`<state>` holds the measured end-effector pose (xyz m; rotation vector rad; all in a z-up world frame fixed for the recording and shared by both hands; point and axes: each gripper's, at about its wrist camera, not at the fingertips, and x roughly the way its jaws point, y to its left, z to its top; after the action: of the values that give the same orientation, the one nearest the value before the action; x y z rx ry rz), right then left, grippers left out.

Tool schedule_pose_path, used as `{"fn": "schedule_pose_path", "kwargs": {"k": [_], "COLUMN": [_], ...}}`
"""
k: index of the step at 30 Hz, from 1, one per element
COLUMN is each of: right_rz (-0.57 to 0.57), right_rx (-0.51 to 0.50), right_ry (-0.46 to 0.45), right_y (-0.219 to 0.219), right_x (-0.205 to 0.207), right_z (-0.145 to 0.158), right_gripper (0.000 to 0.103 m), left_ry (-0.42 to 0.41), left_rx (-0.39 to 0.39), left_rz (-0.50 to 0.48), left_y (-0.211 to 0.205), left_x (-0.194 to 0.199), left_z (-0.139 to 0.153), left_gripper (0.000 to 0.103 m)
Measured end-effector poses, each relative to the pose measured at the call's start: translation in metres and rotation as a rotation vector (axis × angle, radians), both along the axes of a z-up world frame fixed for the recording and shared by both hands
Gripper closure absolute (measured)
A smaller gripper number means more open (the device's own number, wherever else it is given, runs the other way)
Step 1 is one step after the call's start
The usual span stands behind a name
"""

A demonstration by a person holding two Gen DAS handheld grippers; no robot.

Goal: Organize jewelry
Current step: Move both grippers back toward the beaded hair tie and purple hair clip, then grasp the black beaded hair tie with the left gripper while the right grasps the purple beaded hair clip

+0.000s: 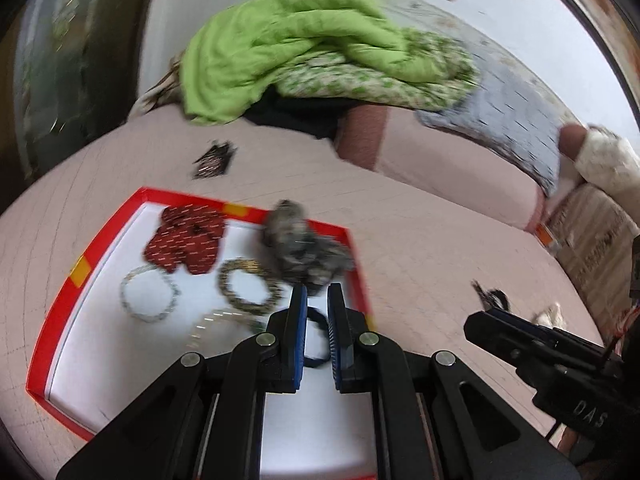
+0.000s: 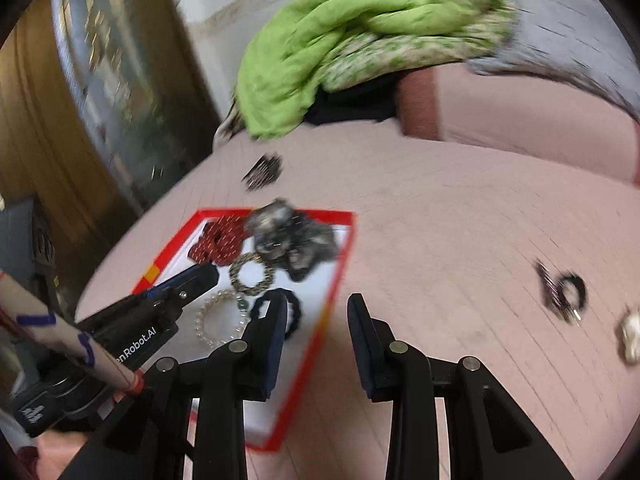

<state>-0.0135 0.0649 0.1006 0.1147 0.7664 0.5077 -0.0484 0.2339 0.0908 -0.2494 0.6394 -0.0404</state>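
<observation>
1. A red-rimmed tray (image 1: 56, 312) with a white floor lies on a pink bedsheet (image 1: 420, 248)
2. In the tray's far part lie a dark red scrunchie (image 1: 184, 238) and, touching its far rim, a grey mottled scrunchie (image 1: 300, 244)
3. Nearer the camera in the tray are a clear beaded bracelet (image 1: 149, 294), a gold and dark beaded bracelet (image 1: 248, 284), a pearl bracelet (image 2: 220, 320) and a dark blue scrunchie (image 2: 276, 312)
4. The left gripper (image 1: 318, 292) hangs over the tray's near right part; its jaws stand almost shut with only a thin gap and grip nothing, while the dark blue scrunchie shows through the gap on the tray floor below
5. The right gripper (image 2: 318, 304) sits over the tray's right rim; its jaws are parted and hold nothing
6. Outside the tray on the sheet lie a black hair clip (image 1: 214, 160) beyond the far rim, and to the right a black ring-shaped piece (image 2: 564, 292) with a cream piece (image 2: 630, 336) near it; blur hides what these two are
7. A green blanket (image 1: 288, 52) is heaped at the far end of the bed, well apart from the tray
</observation>
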Motion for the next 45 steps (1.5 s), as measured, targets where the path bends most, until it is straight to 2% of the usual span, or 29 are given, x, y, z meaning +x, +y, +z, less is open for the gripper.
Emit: {"fn": "schedule_pose_path", "kwargs": {"k": [4, 8, 13, 16, 19, 21, 23, 27, 30, 33, 35, 37, 40, 45], "right_rz": [-0.082, -0.175, -0.312, -0.384, -0.444, -0.456, -0.466, -0.52, -0.567, -0.585, -0.58, -0.557, -0.581, -0.614], "right_rx": [0.041, 0.066, 0.148, 0.207, 0.261, 0.28, 0.298, 0.348, 0.398, 0.397, 0.35, 0.329, 0.309, 0.308], "right_ry": [0.004, 0.003, 0.011, 0.039, 0.078, 0.089, 0.106, 0.16, 0.192, 0.176, 0.148, 0.19, 0.145, 0.12], "right_y": [-0.054, -0.117, -0.2, -0.237, -0.263, -0.27, -0.276, -0.283, -0.288, -0.285, -0.281, -0.28, -0.288, -0.294], "right_x": [-0.021, -0.039, -0.055, -0.055, -0.049, -0.041, -0.027, 0.017, 0.052, 0.076, 0.084, 0.093, 0.099, 0.098], "right_z": [0.002, 0.012, 0.02, 0.016, 0.006, 0.003, -0.002, -0.016, -0.025, -0.029, -0.035, -0.046, -0.042, -0.038], "right_gripper": [0.069, 0.069, 0.069, 0.069, 0.069, 0.069, 0.069, 0.069, 0.069, 0.069, 0.069, 0.069, 0.069, 0.069], "left_ry": [-0.031, -0.026, -0.061, -0.034, 0.029, 0.085, 0.129, 0.232, 0.306, 0.384, 0.423, 0.448, 0.459, 0.466], "left_rx": [0.004, -0.032, 0.016, 0.012, -0.028, -0.057, -0.046, -0.058, -0.124, -0.193, -0.201, -0.212, -0.248, -0.205], "left_rz": [-0.085, -0.204, -0.306, -0.362, -0.394, -0.412, -0.406, -0.405, -0.394, -0.399, -0.395, -0.382, -0.361, -0.353], "left_y": [-0.047, -0.1, -0.156, -0.183, -0.2, -0.209, -0.216, -0.228, -0.23, -0.235, -0.238, -0.238, -0.24, -0.248], "left_x": [-0.017, -0.029, -0.041, -0.035, -0.01, 0.014, 0.038, 0.091, 0.13, 0.16, 0.173, 0.183, 0.192, 0.192], "left_z": [0.02, 0.046, 0.087, 0.103, 0.104, 0.094, 0.079, 0.039, 0.008, -0.023, -0.042, -0.059, -0.075, -0.085], "left_gripper": [0.094, 0.094, 0.093, 0.093, 0.093, 0.093, 0.093, 0.093, 0.093, 0.093, 0.093, 0.094, 0.094, 0.094]}}
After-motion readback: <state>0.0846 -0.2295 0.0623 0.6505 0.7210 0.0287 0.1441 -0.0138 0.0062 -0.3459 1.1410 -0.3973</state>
